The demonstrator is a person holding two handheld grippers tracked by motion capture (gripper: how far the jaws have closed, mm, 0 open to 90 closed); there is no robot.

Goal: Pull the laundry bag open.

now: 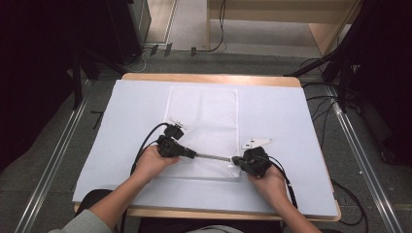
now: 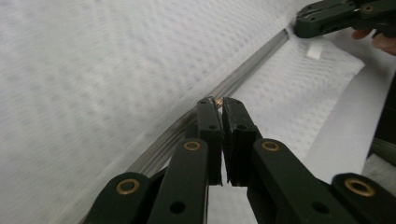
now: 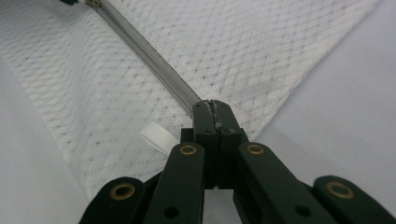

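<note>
white mesh bag (image 1: 203, 121) lies flat on the table, its grey zipper (image 1: 214, 157) along the near edge.
</note>
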